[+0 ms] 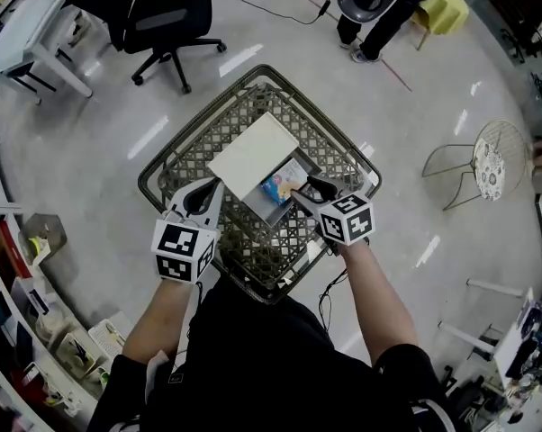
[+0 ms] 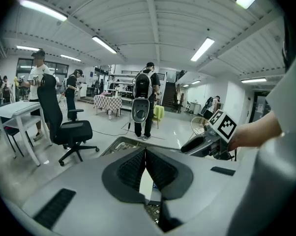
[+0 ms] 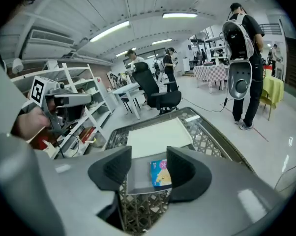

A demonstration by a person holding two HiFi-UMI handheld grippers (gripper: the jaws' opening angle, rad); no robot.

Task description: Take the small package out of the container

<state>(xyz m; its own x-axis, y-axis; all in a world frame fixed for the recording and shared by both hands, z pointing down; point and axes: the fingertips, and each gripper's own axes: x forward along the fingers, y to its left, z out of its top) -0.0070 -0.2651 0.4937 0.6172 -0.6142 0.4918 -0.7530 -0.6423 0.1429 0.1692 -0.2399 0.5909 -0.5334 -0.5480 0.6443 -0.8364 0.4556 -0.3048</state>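
Standing over the woven basket (image 1: 176, 142) on the floor, the person has both grippers lowered to it. The left gripper (image 1: 212, 188) is pinched together on the edge of a white lid (image 1: 253, 156). In its own view only a thin white sliver of that lid shows between the pads. The lid is tilted up and back, leaving the grey container (image 1: 269, 208) beneath it uncovered.

The small package (image 1: 281, 187), blue with a cartoon print, lies flat on the floor of that container, against its far right side. The right gripper (image 1: 309, 193) hangs just beside it with its jaws apart and nothing pressed between them. In the right gripper view the package lies just ahead of the jaws, nearer the right-hand pad, which covers one edge of it. I cannot tell whether a fingertip touches it.
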